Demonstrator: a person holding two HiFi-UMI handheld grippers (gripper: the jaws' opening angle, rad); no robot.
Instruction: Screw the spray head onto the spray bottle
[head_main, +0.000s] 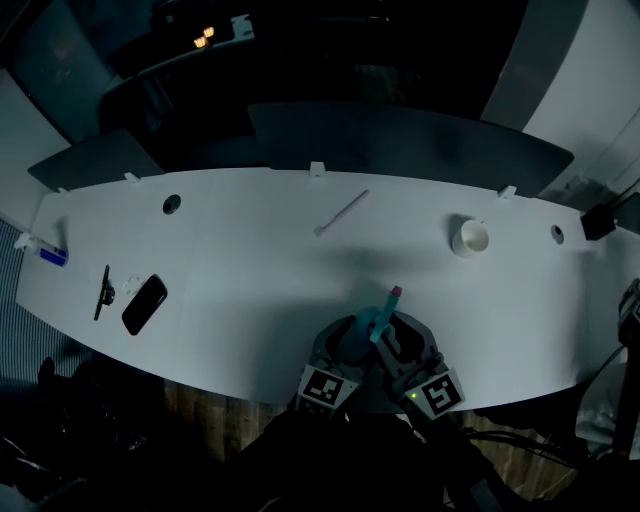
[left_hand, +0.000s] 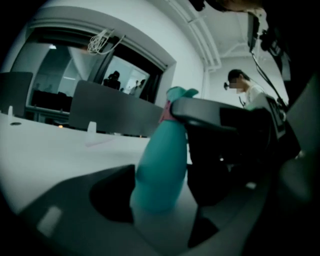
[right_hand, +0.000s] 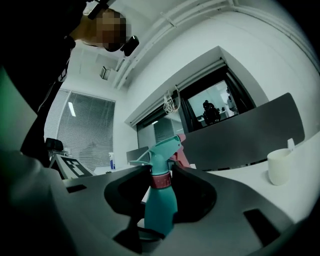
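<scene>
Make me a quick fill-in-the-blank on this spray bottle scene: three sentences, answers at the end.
1. The spray head sits on the teal spray bottle, above a ___ collar.
2. The gripper clamped on that collar is the ___ one.
3. On the table, the white cup stands right of the bottle; the black phone lies far to its ___.
Missing words: pink, right, left.

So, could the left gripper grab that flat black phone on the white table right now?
Probably not yet: the left gripper is clamped on the teal plastic spray bottle. The white table between it and the flat black phone looks bare.
</scene>
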